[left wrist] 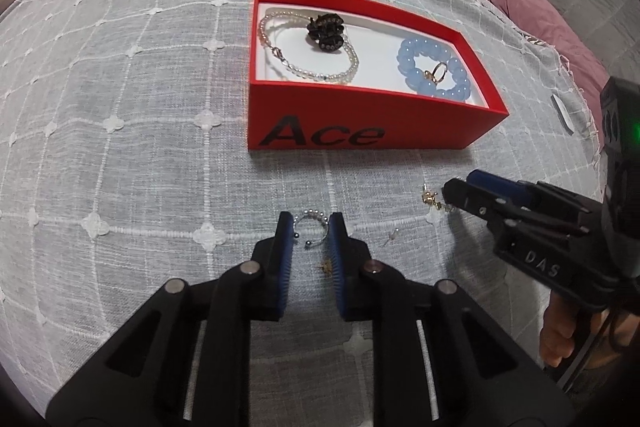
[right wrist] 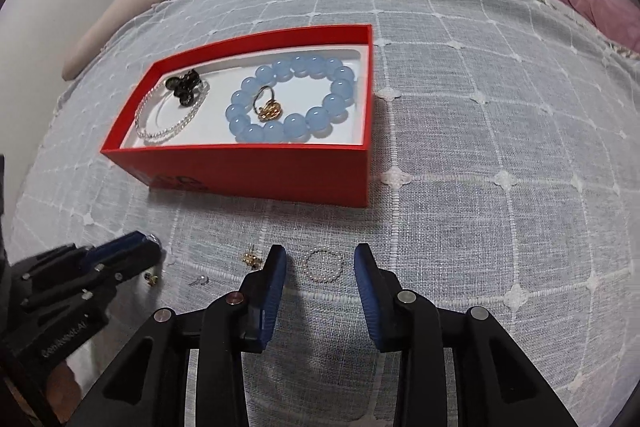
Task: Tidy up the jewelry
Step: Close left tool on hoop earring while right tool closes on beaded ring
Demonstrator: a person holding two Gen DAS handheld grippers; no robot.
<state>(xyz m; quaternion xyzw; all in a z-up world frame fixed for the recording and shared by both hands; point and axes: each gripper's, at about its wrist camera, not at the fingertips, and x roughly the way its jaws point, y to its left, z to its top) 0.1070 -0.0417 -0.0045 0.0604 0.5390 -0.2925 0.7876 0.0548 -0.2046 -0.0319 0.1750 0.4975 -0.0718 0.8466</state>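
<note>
The left gripper (left wrist: 310, 239) stood with its 2 pads closed in on a small silver beaded ring (left wrist: 311, 230) lying on the grey checked cloth (left wrist: 120, 147), seemingly pinching it, just short of the red box (left wrist: 360, 131). The right gripper (right wrist: 320, 263) was parted, a pearl ring (right wrist: 323, 265) flat between its fingers, untouched. Both pieces lay dead ahead of their tools, and the box stood beyond them; the pearl ring was nearer the right hand. A gold earring (right wrist: 251, 259) lay just left of its fingers.

Bracelets (right wrist: 291, 98) in box (right wrist: 256, 171), rings (right wrist: 322, 265) before
</note>
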